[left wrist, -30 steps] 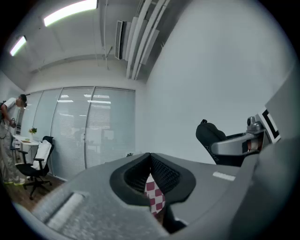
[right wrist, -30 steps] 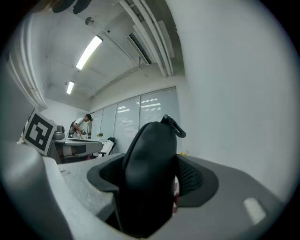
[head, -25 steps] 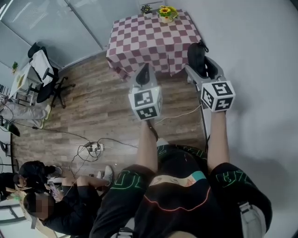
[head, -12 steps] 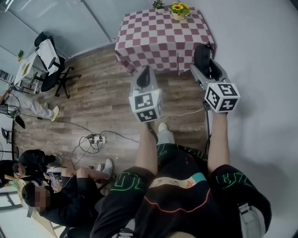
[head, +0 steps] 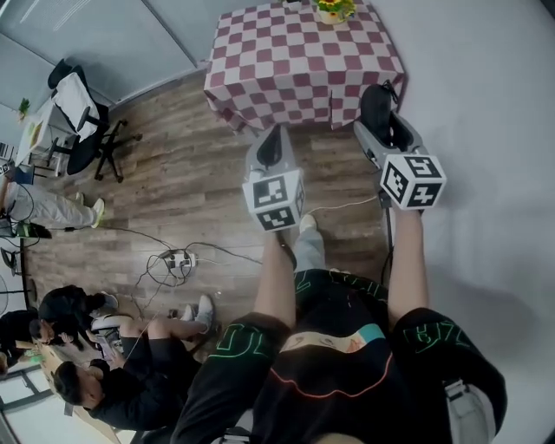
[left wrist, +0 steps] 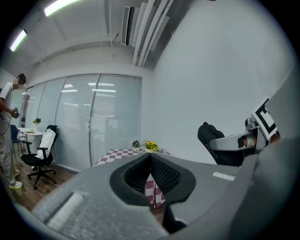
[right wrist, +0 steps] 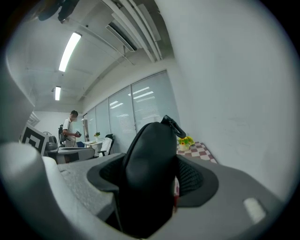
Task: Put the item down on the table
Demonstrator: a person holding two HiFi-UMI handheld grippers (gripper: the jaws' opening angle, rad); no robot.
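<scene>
A black pouch (right wrist: 149, 173) is clamped between the fingers (right wrist: 193, 180) of the right gripper (head: 380, 130). The gap between them is filled by it, and its upper end, where a small loop is seen, stands out beyond the finger tips. The fingers (left wrist: 165, 176) of the left gripper (head: 270, 146) are pressed together, and nothing is held between them. Both grippers are held in the air side by side above the wooden floor (head: 191, 199). The bench (head: 295, 61), covered with a red-and-white checked cloth, is seen just ahead of them. The pouch is not laid on the bench; it is carried in the air before its near edge. A pot of yellow flowers (head: 335, 9) is seen at the far edge of the bench.
</scene>
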